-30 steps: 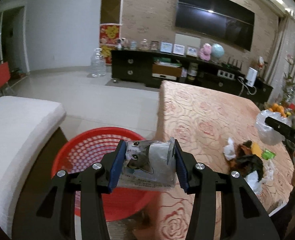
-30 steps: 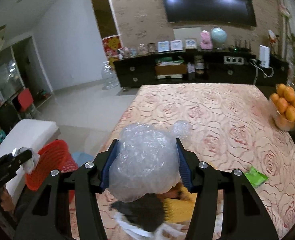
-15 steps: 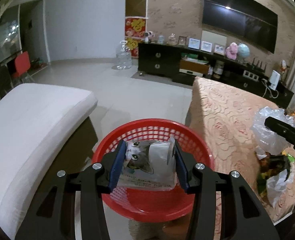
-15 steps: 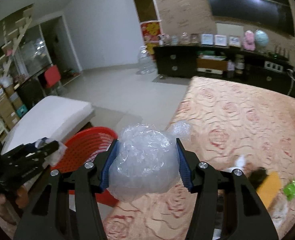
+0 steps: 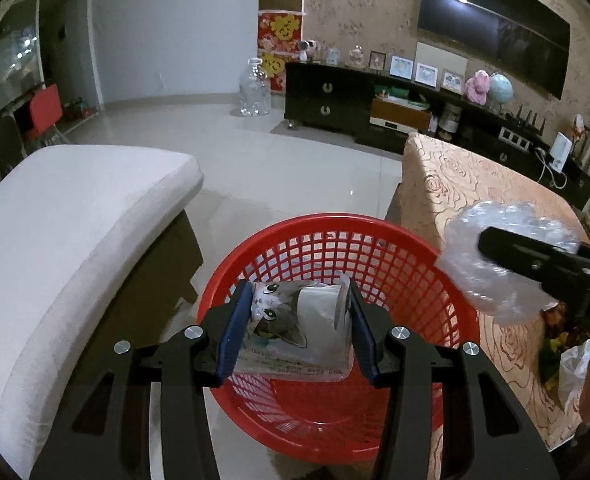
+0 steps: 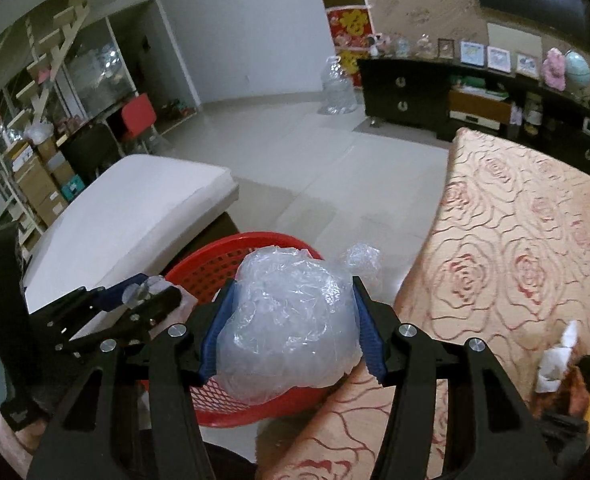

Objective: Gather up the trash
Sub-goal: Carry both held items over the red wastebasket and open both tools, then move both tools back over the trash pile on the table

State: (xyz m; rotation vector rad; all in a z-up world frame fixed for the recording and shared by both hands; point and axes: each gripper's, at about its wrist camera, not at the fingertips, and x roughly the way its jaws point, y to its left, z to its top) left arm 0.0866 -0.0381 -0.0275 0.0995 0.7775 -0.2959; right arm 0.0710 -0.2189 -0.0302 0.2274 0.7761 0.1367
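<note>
My left gripper clamps a cat-printed packet between its blue pads, and I see it hanging over the open red basket on the floor; the basket stands between a white cushioned seat and the table with the rose-patterned cloth; my right gripper squeezes a crumpled wad of clear plastic, its jaws having just opened a little while the pads press the wad on both sides; that wad sits above the basket's near rim at the table's edge; more trash, white tissue and dark scraps, lies on the cloth to the right.
</note>
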